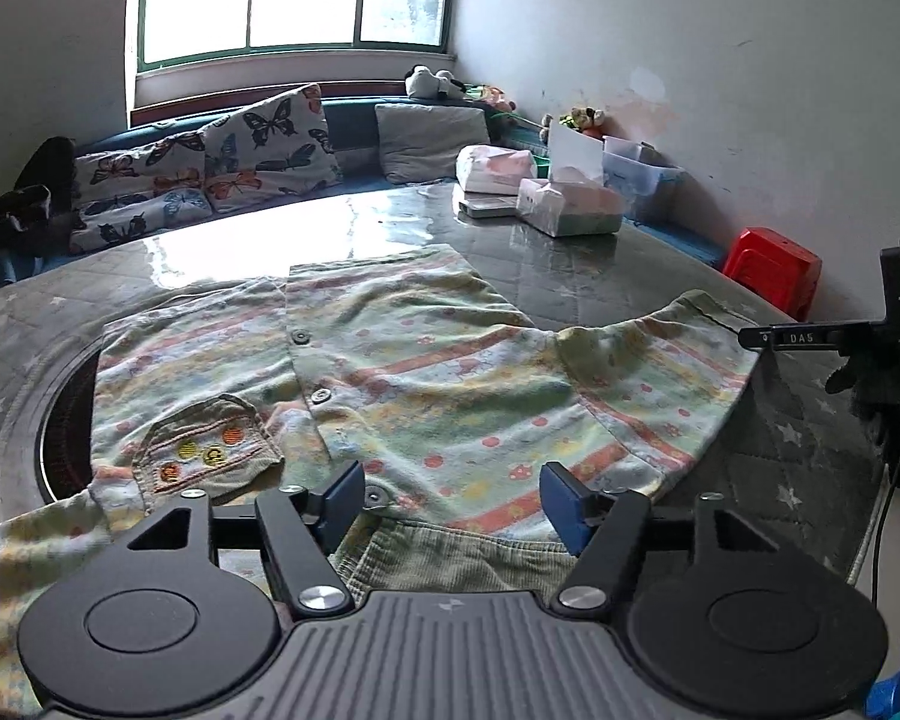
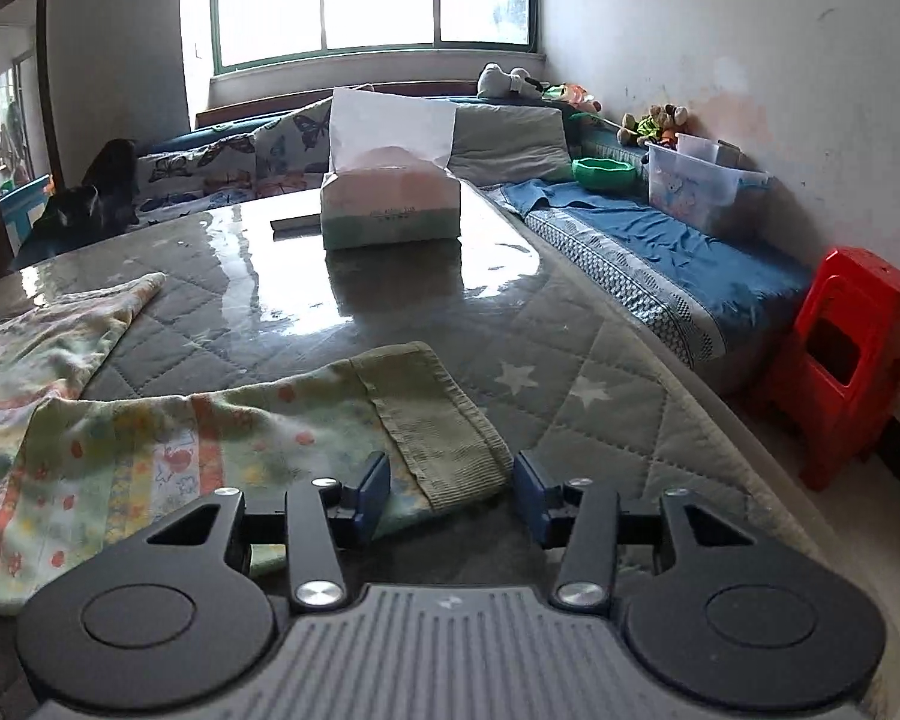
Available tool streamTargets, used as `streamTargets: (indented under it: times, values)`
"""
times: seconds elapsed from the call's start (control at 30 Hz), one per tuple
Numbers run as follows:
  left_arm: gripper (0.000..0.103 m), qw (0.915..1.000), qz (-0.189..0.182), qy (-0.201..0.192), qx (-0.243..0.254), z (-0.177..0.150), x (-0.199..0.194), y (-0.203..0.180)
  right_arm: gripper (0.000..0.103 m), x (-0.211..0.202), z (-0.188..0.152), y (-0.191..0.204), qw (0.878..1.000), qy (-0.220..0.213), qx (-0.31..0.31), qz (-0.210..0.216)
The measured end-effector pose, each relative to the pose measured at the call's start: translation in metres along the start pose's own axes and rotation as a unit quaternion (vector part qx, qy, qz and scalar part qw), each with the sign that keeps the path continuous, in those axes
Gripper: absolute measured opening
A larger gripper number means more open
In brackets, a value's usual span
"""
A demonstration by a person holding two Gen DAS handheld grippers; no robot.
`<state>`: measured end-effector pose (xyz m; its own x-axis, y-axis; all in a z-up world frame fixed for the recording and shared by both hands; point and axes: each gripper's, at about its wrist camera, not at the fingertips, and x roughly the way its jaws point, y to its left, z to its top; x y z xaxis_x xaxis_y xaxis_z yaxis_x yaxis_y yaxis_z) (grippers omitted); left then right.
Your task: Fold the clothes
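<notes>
On the quilted tabletop [image 2: 570, 360] the small shirt [image 1: 390, 372] lay buttoned and spread flat, both the left hand-held gripper [image 1: 450, 501] and the right hand-held gripper [image 2: 450, 495] spread and empty, so each probably needed a firm pinch on the sleeve cuff [image 2: 444, 420] or collar edge before folding.

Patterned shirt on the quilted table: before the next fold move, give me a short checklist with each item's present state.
1. Left gripper jaws open, nothing pinched: ok.
2. Right gripper jaws open around the ribbed sleeve cuff, pads not pressing: ok.
3. Patterned shirt lying flat: not ok, its body is wrinkled and the near left part hangs over the table edge.
4. Buttons fastened: cannot tell.
5. Tissue box standing apart from the shirt: ok.
6. Table bare beside the sleeve for folding: ok.
</notes>
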<state>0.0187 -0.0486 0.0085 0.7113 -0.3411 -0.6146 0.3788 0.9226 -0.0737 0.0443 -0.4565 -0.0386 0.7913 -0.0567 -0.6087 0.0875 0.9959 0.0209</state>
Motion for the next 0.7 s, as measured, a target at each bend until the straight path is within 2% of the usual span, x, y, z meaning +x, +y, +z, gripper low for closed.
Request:
streamTargets:
  times: [0.07, 0.17, 0.23, 0.33, 0.53, 0.7]
  values:
    - [0.069, 1.0, 0.003, 0.001, 0.0, 0.0, 0.001, 0.001, 0.027, -0.001, 0.0, -0.001, 1.0, 0.0, 0.007, 0.006]
    - [0.07, 1.0, 0.006, 0.004, -0.003, -0.001, 0.002, 0.001, 0.014, -0.003, 0.0, -0.003, 1.0, 0.0, 0.016, 0.013]
    - [0.07, 0.9999, 0.008, 0.004, -0.005, -0.001, 0.001, 0.002, 0.01, -0.009, 0.003, -0.002, 1.0, -0.007, 0.022, 0.018]
    - [0.072, 0.9999, 0.01, 0.002, -0.008, -0.002, -0.001, 0.003, 0.008, -0.019, 0.008, 0.002, 0.999, -0.023, 0.023, 0.027]
    - [0.074, 0.9997, 0.02, -0.001, -0.016, -0.003, -0.003, 0.009, 0.006, -0.055, 0.034, 0.031, 0.994, -0.071, -0.002, 0.079]
    - [0.075, 0.9992, 0.028, -0.007, -0.028, -0.006, -0.009, 0.016, 0.006, -0.082, 0.06, 0.081, 0.982, -0.105, -0.06, 0.142]
